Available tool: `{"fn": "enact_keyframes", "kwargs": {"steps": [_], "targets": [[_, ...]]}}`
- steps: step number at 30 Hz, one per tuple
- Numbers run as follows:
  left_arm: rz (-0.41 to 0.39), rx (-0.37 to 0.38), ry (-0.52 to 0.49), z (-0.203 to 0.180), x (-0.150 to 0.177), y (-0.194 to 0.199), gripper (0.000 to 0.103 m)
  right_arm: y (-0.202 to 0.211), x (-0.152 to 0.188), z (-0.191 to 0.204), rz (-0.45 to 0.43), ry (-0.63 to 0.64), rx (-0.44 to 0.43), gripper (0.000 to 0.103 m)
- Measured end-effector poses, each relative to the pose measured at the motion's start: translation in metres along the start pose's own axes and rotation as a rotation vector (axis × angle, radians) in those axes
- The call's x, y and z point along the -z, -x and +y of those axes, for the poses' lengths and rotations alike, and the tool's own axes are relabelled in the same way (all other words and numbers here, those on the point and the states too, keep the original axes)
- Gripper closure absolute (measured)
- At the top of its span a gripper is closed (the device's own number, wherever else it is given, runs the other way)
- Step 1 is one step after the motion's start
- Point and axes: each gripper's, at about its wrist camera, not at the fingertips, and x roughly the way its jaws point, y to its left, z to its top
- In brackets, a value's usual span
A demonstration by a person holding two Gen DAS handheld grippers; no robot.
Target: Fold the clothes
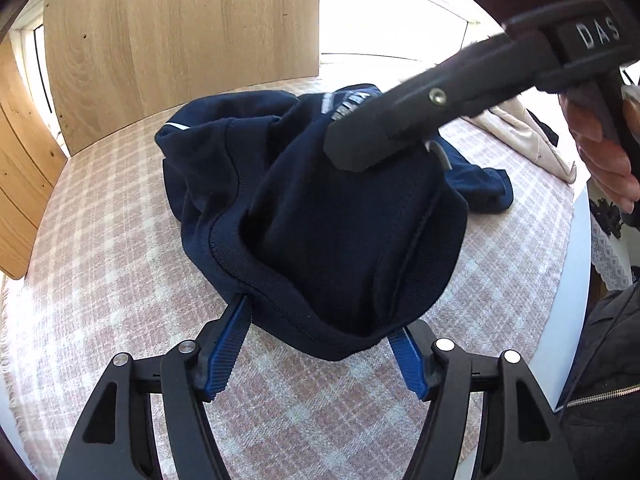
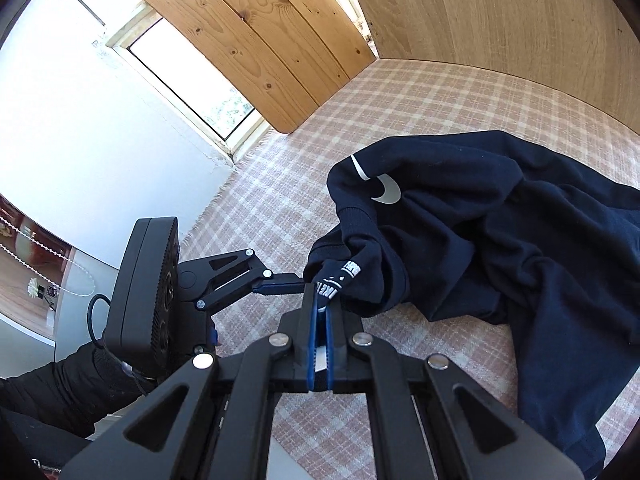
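A navy sweatshirt (image 1: 320,220) with white print lies crumpled on a pink plaid cover (image 1: 120,240). My left gripper (image 1: 320,316) is at the near hem, its blue fingers (image 1: 232,344) spread wide, and the hem drapes over and hides the tips. My right gripper (image 1: 352,148) comes in from the upper right and hangs over the garment's far part. In the right wrist view my right gripper (image 2: 320,300) is shut on a fold of the sweatshirt (image 2: 500,240) that carries white lettering. The left gripper (image 2: 292,284) reaches into the cloth beside it.
A beige garment (image 1: 524,136) lies at the far right of the cover. Wooden panels (image 1: 180,40) rise behind it, with a bright window (image 2: 188,80) beyond. The cover's white edge (image 1: 572,280) runs along the right, next to a person's black zipped jacket (image 1: 600,380).
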Motion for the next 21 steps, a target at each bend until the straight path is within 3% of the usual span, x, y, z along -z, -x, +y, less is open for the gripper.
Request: {"fn": "enact_keyframes", "kwargs": {"steps": [5,7,10,12,17,21], "targets": [[-0.018,0.011,-0.009,0.015,-0.007,0.018,0.055,0.003,-0.003,-0.008,-0.003,-0.01,0.027,0.099],[-0.034,0.023,-0.022,0.019,-0.012,0.028,0.066,0.002,-0.003,-0.009,-0.001,-0.005,0.04,0.099],[-0.037,0.011,-0.025,0.029,-0.025,0.034,0.066,-0.002,-0.006,-0.006,-0.016,0.011,0.057,0.099],[-0.006,-0.036,-0.013,0.037,-0.036,0.029,0.064,-0.005,-0.007,-0.005,-0.021,0.017,0.057,0.099],[0.017,-0.044,-0.028,0.039,-0.04,0.023,0.068,-0.009,-0.006,-0.004,-0.017,0.011,0.06,0.099],[0.013,-0.054,-0.061,0.031,-0.038,0.022,0.09,-0.008,-0.006,-0.004,-0.014,0.018,0.073,0.099]]}}
